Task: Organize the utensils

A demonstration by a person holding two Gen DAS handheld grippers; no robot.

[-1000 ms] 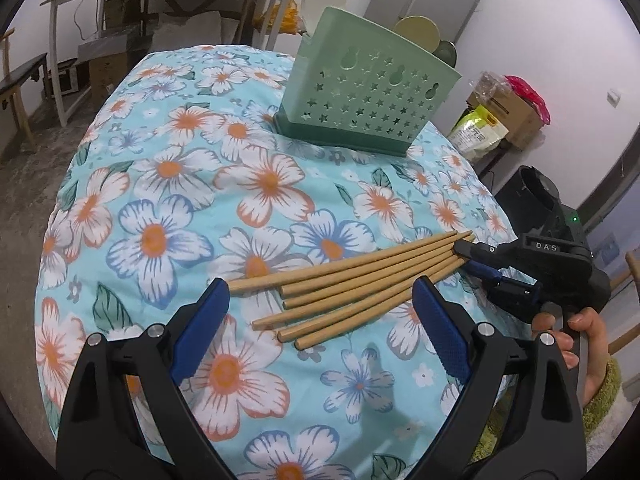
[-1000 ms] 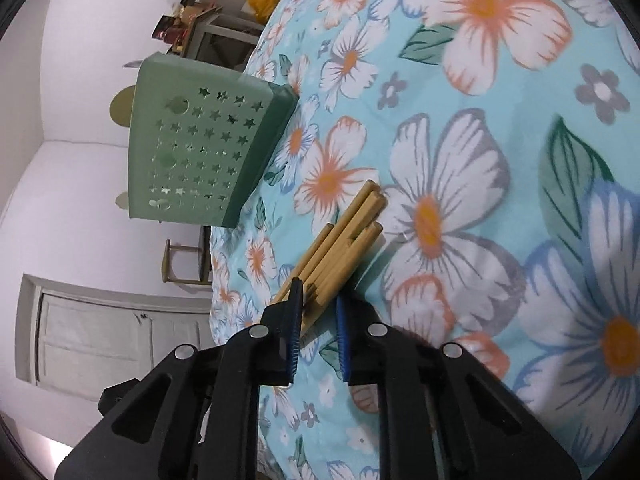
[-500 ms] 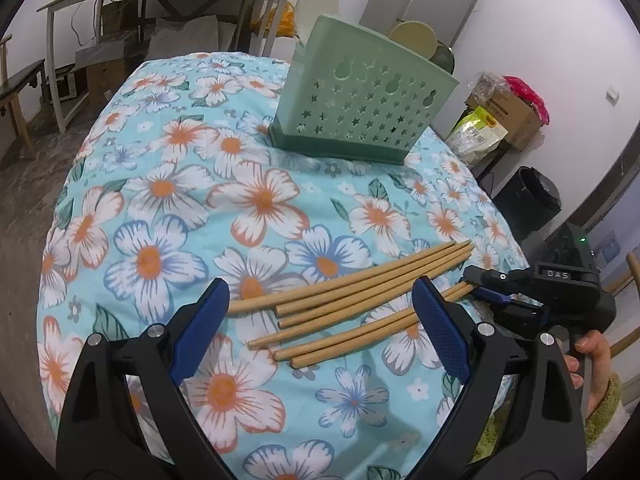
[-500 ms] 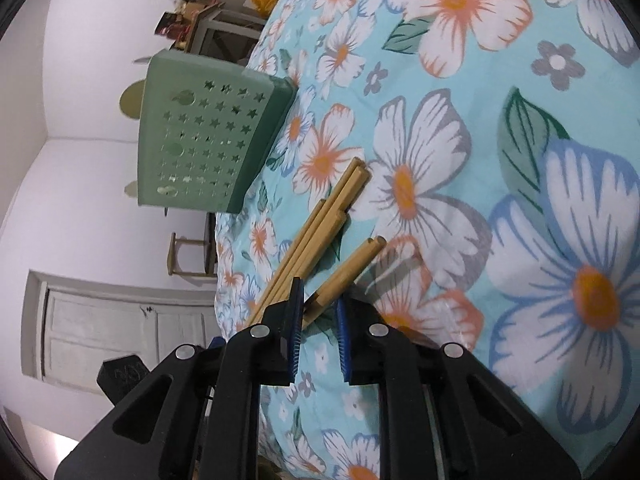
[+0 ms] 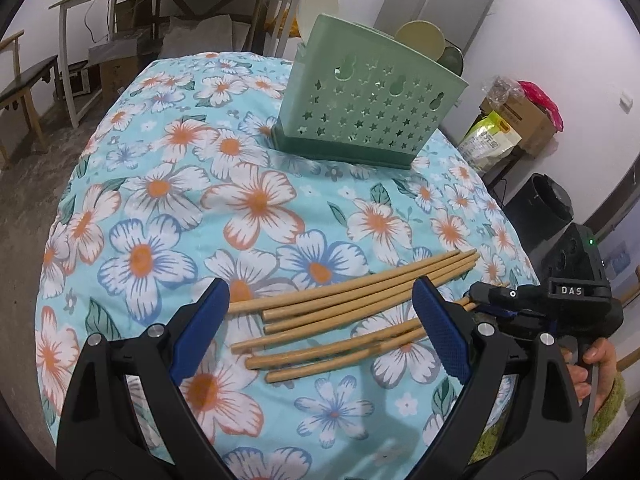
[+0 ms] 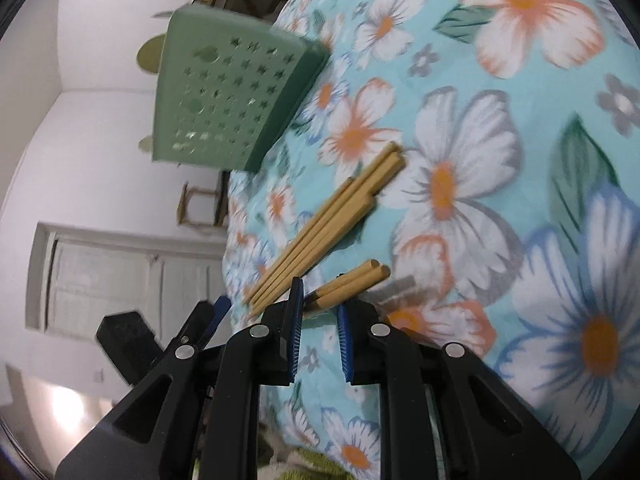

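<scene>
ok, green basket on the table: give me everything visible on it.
The green basket is pale green plastic, boxy and flaring toward its open top, its front wall pierced with rows of star cutouts and a few gourd-shaped holes. It sits in a darker green base tray, upright on the floral tablecloth at the far side. Neither gripper touches it; the chopsticks lie apart, nearer the camera.

The chopsticks (image 5: 352, 300) look like bare wood or bamboo, pale tan and matt, with smooth rounded shafts. They lie on a printed cloth (image 5: 160, 208) — soft, flowered, without shine. The green basket (image 5: 370, 114) is moulded plastic with a dull satin face, pierced with star cut-outs. Both tools are black matt plastic with bright metal rivets; the left gripper (image 5: 320, 330) carries blue pads (image 5: 440, 328) with a fine knurled, rubbery texture — the right gripper (image 6: 318, 312) has the same ribbed blue lining.
</scene>
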